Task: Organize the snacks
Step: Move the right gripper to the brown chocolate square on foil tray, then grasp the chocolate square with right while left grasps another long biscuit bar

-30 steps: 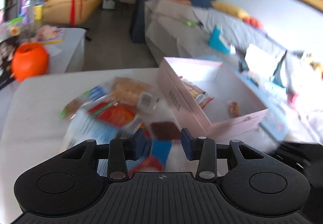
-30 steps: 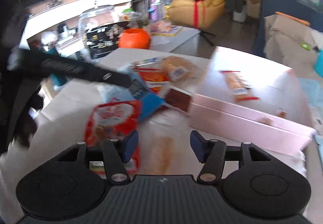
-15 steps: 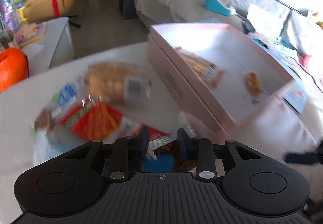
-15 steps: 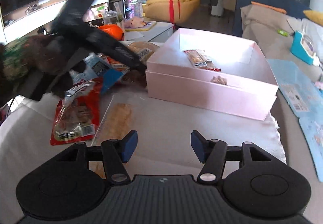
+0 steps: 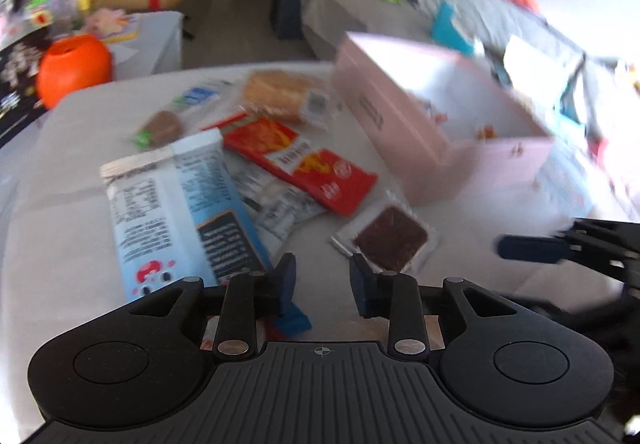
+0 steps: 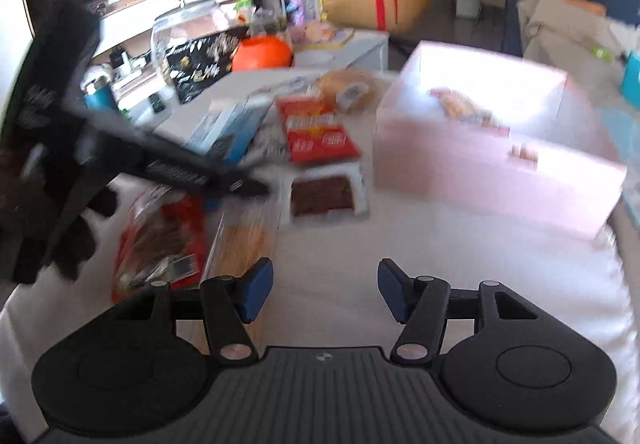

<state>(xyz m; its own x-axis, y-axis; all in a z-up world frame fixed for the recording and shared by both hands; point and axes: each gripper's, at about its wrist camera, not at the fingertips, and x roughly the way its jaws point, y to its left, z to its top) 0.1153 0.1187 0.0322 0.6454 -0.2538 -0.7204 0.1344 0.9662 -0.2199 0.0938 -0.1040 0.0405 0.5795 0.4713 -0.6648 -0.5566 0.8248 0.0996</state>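
Snacks lie scattered on the white bench [image 5: 48, 180] ahead of the left claw [image 5: 322, 278], whose jaws stand a little apart and hold nothing. Just beyond its right fingertip sits the clear-wrapped brown square [image 5: 390, 238]: light and flat by the look of it, its film likely slick, so a pinch on the crimped edge seems safest. Ahead and left lie the long pale-blue packet [image 5: 176, 212] and the red packet [image 5: 300, 160], with a wrapped bun [image 5: 280, 94] farther off; all look soft and crushable. The pink box [image 5: 404, 136] stands ahead to the right, its contents blurred. A red wrapper under the claw's body is mostly hidden.

From the right wrist, the right claw [image 6: 325, 290] hangs wide apart and empty over bare bench. The brown square [image 6: 322, 195] lies straight ahead, the pink box [image 6: 480, 180] ahead to the right with a few snacks inside. A red bag [image 6: 160, 240] and a pale oblong wrapper [image 6: 244, 240] lie ahead to the left. The left gripper's dark, smeared arm [image 6: 120, 148] covers part of the pile; motion blur makes every label unreadable.
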